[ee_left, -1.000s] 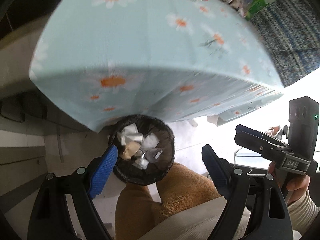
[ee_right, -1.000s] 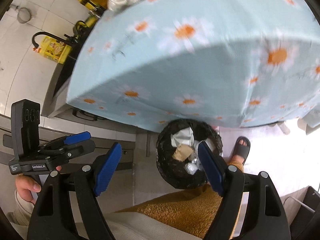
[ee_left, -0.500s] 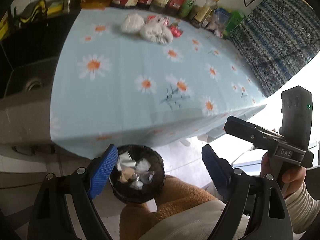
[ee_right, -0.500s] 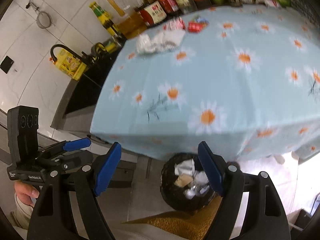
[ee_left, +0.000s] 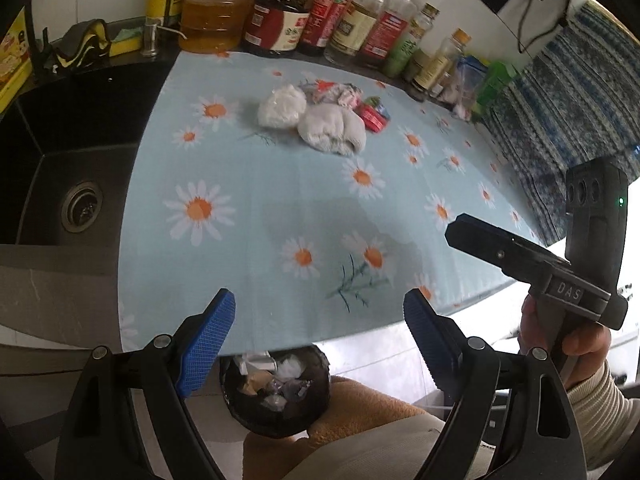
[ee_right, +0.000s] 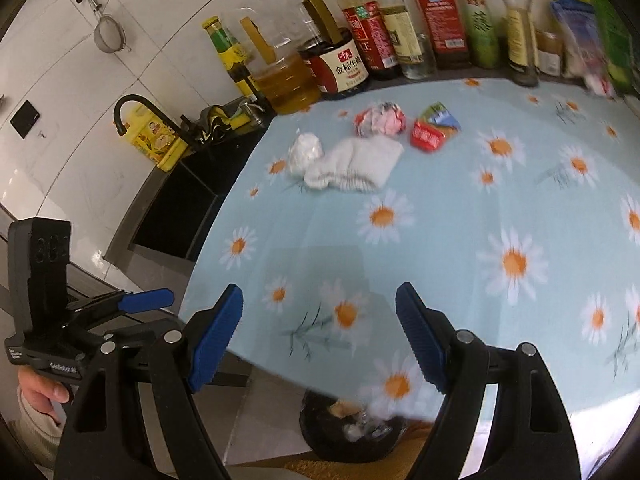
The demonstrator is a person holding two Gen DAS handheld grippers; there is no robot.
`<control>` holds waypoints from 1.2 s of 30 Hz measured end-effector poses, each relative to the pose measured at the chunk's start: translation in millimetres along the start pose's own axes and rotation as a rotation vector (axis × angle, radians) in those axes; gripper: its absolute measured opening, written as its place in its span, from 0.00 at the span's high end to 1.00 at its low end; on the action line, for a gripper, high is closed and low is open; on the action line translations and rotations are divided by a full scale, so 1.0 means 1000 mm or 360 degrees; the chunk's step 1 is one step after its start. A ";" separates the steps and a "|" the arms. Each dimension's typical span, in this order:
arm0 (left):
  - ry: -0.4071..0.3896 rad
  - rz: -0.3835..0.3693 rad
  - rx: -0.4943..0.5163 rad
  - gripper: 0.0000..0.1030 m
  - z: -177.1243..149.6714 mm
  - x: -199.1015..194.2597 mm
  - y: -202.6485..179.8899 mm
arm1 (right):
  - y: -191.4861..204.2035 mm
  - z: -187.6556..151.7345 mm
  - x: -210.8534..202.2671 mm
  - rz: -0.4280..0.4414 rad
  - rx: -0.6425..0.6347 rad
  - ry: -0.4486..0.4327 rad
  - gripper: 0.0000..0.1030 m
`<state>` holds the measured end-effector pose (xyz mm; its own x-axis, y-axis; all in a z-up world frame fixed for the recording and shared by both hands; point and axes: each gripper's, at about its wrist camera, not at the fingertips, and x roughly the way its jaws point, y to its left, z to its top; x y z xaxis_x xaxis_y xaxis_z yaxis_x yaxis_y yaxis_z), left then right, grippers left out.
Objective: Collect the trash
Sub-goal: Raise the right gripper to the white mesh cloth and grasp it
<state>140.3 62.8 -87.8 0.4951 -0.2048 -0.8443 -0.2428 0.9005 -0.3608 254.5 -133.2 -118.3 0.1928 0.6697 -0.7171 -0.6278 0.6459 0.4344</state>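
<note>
Trash (ee_left: pixel 316 114) lay in a cluster at the far side of the flowered counter (ee_left: pixel 260 184), near the bottles (ee_left: pixel 344 12): a white wad, a white cloth, crumpled wrappers and a red packet (ee_right: pixel 428 136). Below the counter's near edge stood a black bin (ee_left: pixel 276 392) holding scraps. Left tool (ee_left: pixel 316 340) and right tool (ee_right: pixel 318 336) both gaped wide, empty.

The left gripper (ee_left: pixel 320 336) hangs with jaws wide apart and nothing between them, above the near edge of the bench (ee_left: pixel 248 184) with its daisy-print cloth. Below that edge stands a black bin (ee_left: pixel 280 420) holding crumpled scraps. Far across the cloth lie white wads (ee_left: pixel 312 118) and a red wrapper (ee_left: pixel 373 117), before a row of bottles (ee_left: pixel 320 12). The right gripper (ee_left: pixel 520 256) shows at right.
</note>
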 end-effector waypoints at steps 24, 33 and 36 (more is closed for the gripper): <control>-0.0042 0.0206 -0.0315 0.19 0.052 0.013 0.022 | -0.032 0.117 0.103 -0.0036 -0.0040 0.0157 0.24; -0.0028 0.0229 -0.0353 0.19 0.059 0.018 0.026 | -0.042 0.124 0.131 -0.0099 -0.0030 0.0225 0.51; -0.0026 0.0228 -0.0361 0.19 0.060 0.020 0.027 | -0.048 0.123 0.135 -0.0161 -0.0036 0.0227 0.67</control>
<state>193.4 106.0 -90.5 0.4552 -0.0736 -0.8874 -0.4913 0.8104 -0.3192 402.9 -28.6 -169.0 0.1478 0.5420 -0.8273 -0.6276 0.6979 0.3450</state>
